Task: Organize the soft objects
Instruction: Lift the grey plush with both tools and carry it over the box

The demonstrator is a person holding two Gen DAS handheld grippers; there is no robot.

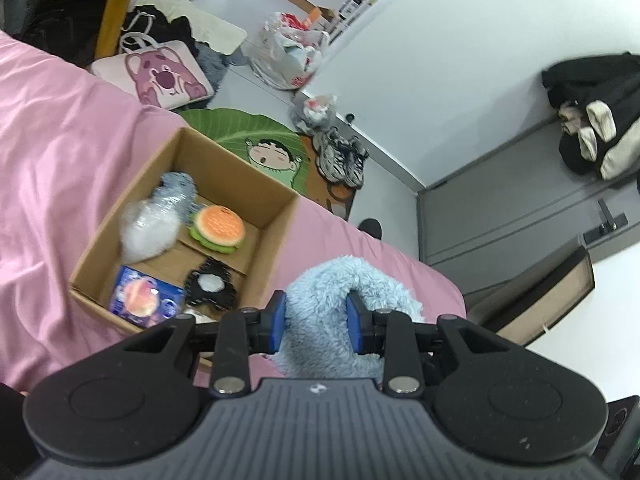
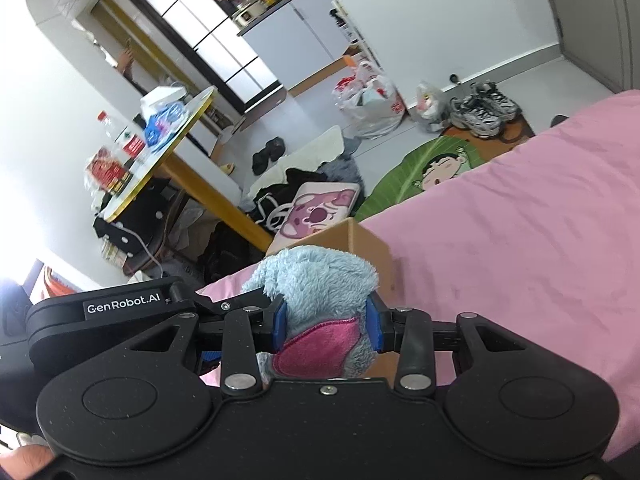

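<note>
Four soft items already sit in the box point(image 1: 276, 224); my left tool point(image 1: 316, 320) and right tool point(image 2: 327, 326) both pinch the blue plush point(image 1: 340, 280) just beside it, not yet boxed.

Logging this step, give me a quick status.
Left hand-held gripper shut on blue plush; right hand-held gripper shut on it too. Box on pink bed, part filled. Nothing in the way.

One cardboard box point(image 1: 276, 220) holding perhaps five soft items; one blue plush point(image 1: 344, 280); two claws.
</note>
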